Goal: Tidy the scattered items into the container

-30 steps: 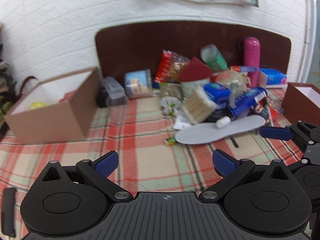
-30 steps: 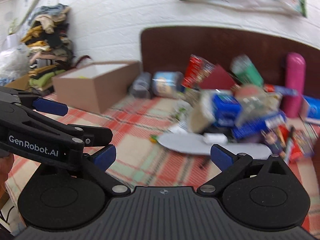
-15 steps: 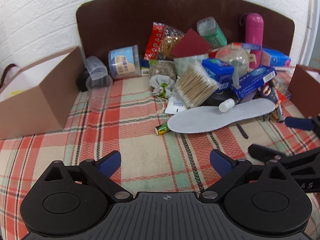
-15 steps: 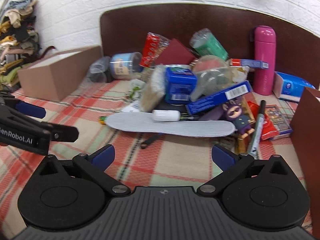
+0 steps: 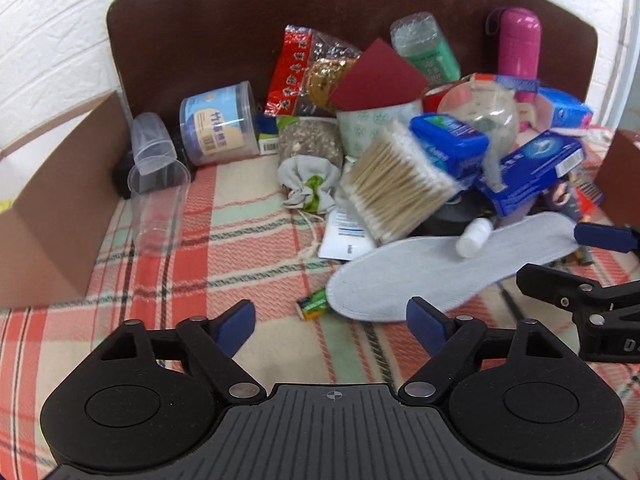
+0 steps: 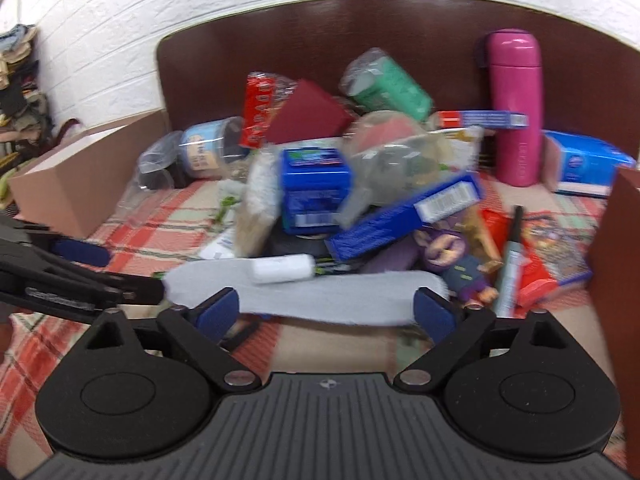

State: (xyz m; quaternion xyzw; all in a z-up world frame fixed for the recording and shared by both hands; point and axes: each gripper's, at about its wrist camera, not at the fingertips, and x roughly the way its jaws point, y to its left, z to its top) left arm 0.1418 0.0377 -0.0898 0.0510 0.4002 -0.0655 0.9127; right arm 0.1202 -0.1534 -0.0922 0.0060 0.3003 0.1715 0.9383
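A pile of items lies on the plaid cloth: a grey insole (image 5: 440,272) with a small white bottle (image 5: 474,237) on it, a pack of cotton swabs (image 5: 396,184), a blue box (image 5: 532,176), a small green battery (image 5: 314,303). An open cardboard box (image 5: 48,208) stands at the left. My left gripper (image 5: 330,320) is open and empty, just short of the battery and the insole's toe. My right gripper (image 6: 326,310) is open and empty, its fingers on either side of the insole (image 6: 320,296). The right gripper also shows in the left wrist view (image 5: 592,272).
A pink flask (image 6: 516,108) stands at the back right by a blue tissue pack (image 6: 588,166). Clear cups (image 5: 156,184) lie beside the cardboard box. A brown box wall (image 6: 616,264) rises at the right. A marker (image 6: 512,260) and a purple toy figure (image 6: 460,264) lie near the insole.
Both grippers have moved forward and lower toward the pile. The right gripper now has the insole between its open fingers; the left one is nearer the battery.
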